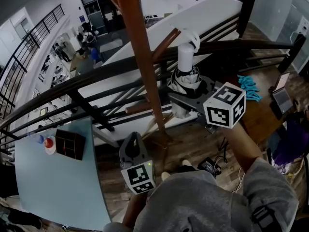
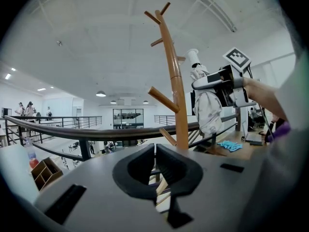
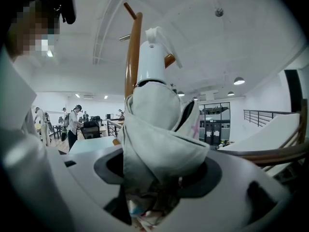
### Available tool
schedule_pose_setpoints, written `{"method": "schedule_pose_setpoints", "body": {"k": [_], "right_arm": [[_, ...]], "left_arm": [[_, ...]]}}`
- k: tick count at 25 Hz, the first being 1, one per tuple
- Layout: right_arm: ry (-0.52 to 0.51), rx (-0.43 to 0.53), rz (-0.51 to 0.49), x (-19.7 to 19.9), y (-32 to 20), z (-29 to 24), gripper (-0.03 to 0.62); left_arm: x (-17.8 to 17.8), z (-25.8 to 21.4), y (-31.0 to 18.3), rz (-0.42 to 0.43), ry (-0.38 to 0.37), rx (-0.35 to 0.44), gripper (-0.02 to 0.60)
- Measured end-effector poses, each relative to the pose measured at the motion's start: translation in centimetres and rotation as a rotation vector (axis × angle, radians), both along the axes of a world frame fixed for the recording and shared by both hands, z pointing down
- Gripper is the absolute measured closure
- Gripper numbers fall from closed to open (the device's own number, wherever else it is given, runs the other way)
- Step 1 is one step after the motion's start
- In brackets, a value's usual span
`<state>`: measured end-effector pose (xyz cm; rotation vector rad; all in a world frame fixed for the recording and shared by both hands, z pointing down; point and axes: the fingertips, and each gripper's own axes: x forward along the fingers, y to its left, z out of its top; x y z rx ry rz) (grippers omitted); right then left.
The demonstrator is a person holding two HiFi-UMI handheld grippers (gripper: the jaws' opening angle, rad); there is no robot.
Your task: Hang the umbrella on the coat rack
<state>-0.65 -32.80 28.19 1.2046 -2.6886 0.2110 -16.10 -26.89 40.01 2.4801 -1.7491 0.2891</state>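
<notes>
While the right claw (image 3: 154, 178) is clamped on the bunched fabric of the folded white umbrella (image 3: 154, 124), the umbrella stands upright, handle up, just beside the brown wooden coat rack (image 3: 131, 57). A white strap loop (image 3: 161, 36) sits at the top of the handle, close to an angled peg (image 3: 169, 60); whether they touch cannot be told. The left claw (image 2: 154, 161) has its jaws together with nothing between them, and it hangs lower, nearer the person, pointing toward the rack's pole. A dark railing (image 1: 96, 74) runs behind the rack. At the left, a pale blue worktop (image 1: 58, 182) carries a black compartment box (image 1: 70, 145) and a bottle (image 1: 48, 144). At the right, a bright blue cloth (image 1: 248, 88) lies on a wooden worktop (image 1: 258, 117).
</notes>
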Motion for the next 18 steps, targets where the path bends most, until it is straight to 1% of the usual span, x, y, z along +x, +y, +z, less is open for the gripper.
{"method": "schedule_pose_setpoints", "body": {"k": [8,18], "right_arm": [[-0.009,0.013,-0.044,0.5,0.8,-1.8,0.299],[0.03,0.001,-0.089,0.0,1.7,-2.0,0.299]], "left_arm": [[0.1,0.2,-0.5,0.005,0.007,0.001,0.558],[0.9,0.1,-0.6,0.016,0.016,0.003,0.558]]}}
